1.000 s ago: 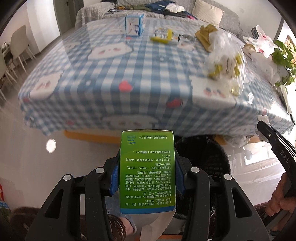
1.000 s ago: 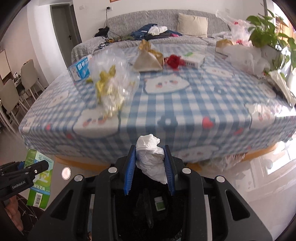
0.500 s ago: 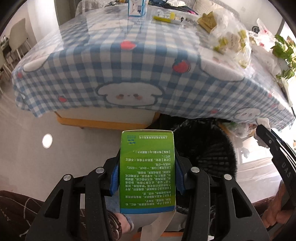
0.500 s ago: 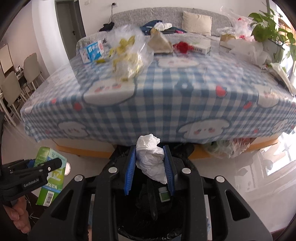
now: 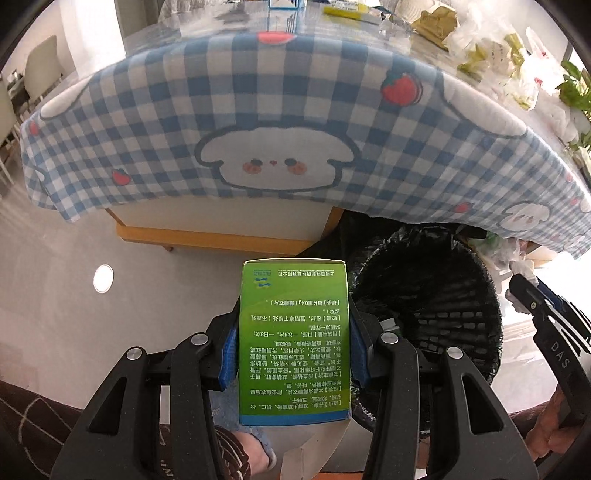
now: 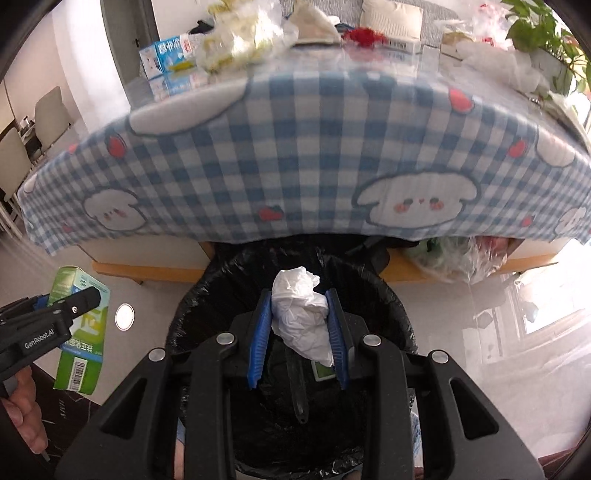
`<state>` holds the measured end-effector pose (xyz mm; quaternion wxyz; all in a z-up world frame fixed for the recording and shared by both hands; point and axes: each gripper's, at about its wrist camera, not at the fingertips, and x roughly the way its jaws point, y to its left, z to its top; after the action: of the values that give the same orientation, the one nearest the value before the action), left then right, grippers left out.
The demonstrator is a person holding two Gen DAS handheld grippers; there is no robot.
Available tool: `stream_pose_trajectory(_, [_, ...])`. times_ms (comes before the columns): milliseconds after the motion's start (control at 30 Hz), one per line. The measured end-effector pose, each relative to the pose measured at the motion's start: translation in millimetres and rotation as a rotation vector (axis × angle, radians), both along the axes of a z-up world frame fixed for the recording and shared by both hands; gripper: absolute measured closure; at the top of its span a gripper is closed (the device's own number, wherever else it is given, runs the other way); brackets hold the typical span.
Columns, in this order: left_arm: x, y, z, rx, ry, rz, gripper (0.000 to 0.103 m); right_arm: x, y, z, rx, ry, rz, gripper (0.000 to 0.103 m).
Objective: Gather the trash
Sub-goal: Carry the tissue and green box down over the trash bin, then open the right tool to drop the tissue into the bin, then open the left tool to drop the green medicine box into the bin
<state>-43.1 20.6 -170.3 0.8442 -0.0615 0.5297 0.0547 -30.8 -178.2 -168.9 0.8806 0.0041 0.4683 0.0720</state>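
Note:
My left gripper (image 5: 293,314) is shut on a green medicine box (image 5: 293,339) and holds it just left of a black-lined trash bin (image 5: 436,295) on the floor. The box also shows in the right wrist view (image 6: 79,332). My right gripper (image 6: 300,299) is shut on a crumpled white tissue (image 6: 301,314) directly above the bin's opening (image 6: 207,295). A small packet and a dark stick lie inside the bin. The right gripper shows at the right edge of the left wrist view (image 5: 524,291).
A table with a blue checked tablecloth (image 6: 295,147) stands right behind the bin, its cloth hanging over the edge. On it lie a clear bag of wrappers (image 6: 236,40), a blue-white carton (image 6: 166,55) and a potted plant (image 6: 543,33). Plastic bags (image 6: 454,258) sit under the table.
Both grippers have come down from table height toward the floor. The table top has risen out of view and the bin now fills the space under the right gripper.

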Motion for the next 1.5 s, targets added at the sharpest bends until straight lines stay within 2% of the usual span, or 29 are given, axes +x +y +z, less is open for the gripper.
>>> stream_pose_trajectory(267, [3,3,-22,0.018,0.039,0.028,0.057,5,8,-19,-0.014,0.054,0.01,0.075])
stream_pose_trajectory(533, [1,3,-16,0.01,0.022,0.028,0.057,4,20,-16,-0.019,0.035,0.035,0.072])
stream_pose_trajectory(600, [1,1,-16,0.012,0.023,0.024,0.057,2,21,-14,-0.033,0.023,0.028,0.054])
stream_pose_trajectory(667, [2,-1,-16,0.011,0.028,0.016,0.057,1,20,-14,-0.042,0.008,0.017,0.044])
stream_pose_trajectory(767, [4,-9,-21,0.015,0.036,0.007,0.057,2,18,-14,-0.038,0.014,0.013,0.032])
stream_pose_trajectory(833, [6,-13,-24,0.013,0.045,0.003,0.057,2,14,-13,-0.04,0.012,0.006,0.029])
stream_pose_trajectory(1000, [8,-30,-23,-0.003,0.049,-0.008,0.057,2,2,-8,-0.067,-0.007,-0.011,0.012])
stream_pose_trajectory(1100, [9,-46,-19,-0.013,0.04,-0.031,0.057,4,-13,-6,-0.081,-0.014,-0.043,0.009])
stream_pose_trajectory(1333, [12,-82,-16,-0.035,0.041,-0.073,0.057,5,-58,-7,-0.081,0.013,-0.123,0.008])
stream_pose_trajectory(1500, [16,-102,-18,-0.044,0.051,-0.098,0.057,2,-81,-5,-0.124,-0.001,-0.169,0.008])
